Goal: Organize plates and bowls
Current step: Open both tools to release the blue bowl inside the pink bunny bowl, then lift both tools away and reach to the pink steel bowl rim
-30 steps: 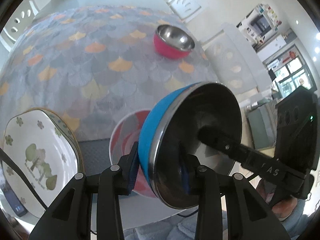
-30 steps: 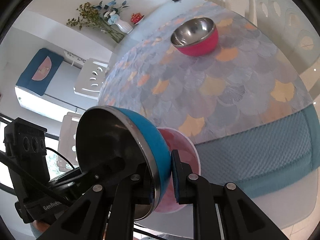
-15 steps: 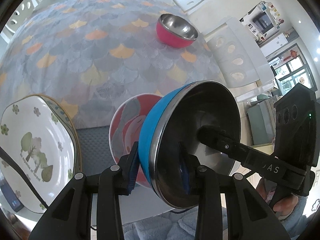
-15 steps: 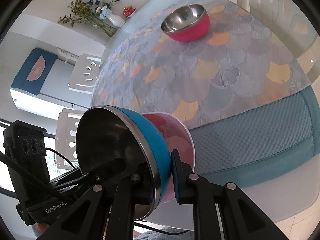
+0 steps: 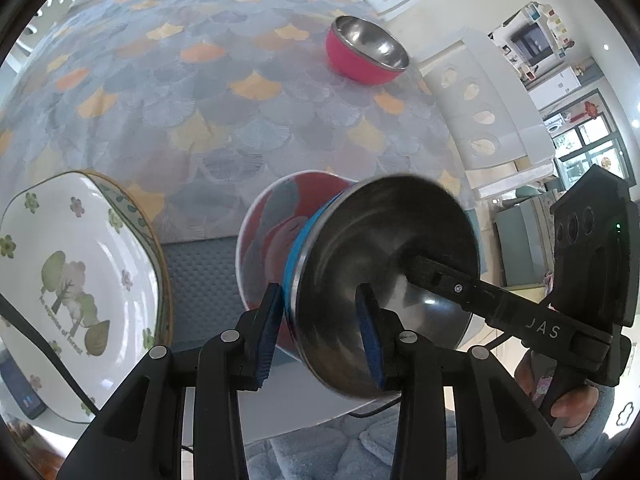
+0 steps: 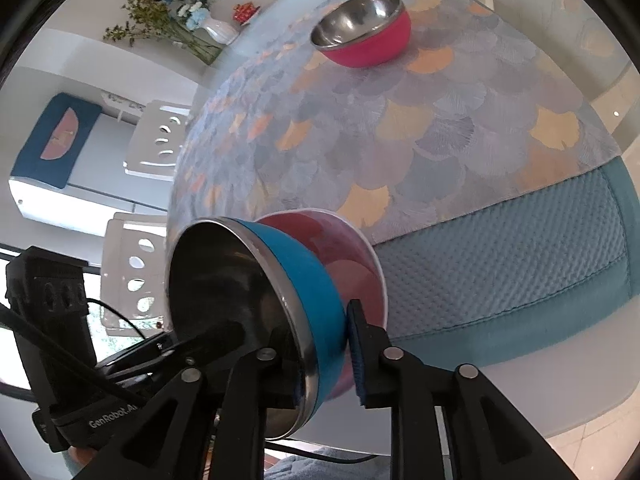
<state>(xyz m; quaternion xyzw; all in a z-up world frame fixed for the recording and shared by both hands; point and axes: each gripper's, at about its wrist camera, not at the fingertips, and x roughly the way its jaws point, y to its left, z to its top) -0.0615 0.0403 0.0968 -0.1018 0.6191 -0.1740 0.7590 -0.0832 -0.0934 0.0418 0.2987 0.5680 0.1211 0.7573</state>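
Observation:
A blue bowl [image 5: 380, 248] with a steel inside leans tilted in the red patterned bowl [image 5: 272, 216] at the table's near edge. My left gripper [image 5: 318, 320] straddles its near rim, one pad outside and one inside. Its jaws are opening, and a thin gap shows beside the outer pad. In the right wrist view the blue bowl [image 6: 304, 272] sits in the red bowl [image 6: 344, 248]. My right gripper [image 6: 320, 344] straddles the opposite rim, its jaws also opening and the outer pad just off the wall.
A pink steel bowl [image 5: 366, 52] stands far back on the fan-patterned tablecloth [image 5: 208, 92]. A white square plate [image 5: 68, 280] with tree drawings lies at the left. A teal placemat [image 6: 520, 264] covers the near edge. White chairs [image 5: 476, 120] flank the table.
The blue bowl has dropped from above the red bowl down into it and looks blurred. Both grippers' outer pads have come off its wall. The hands have hardly moved.

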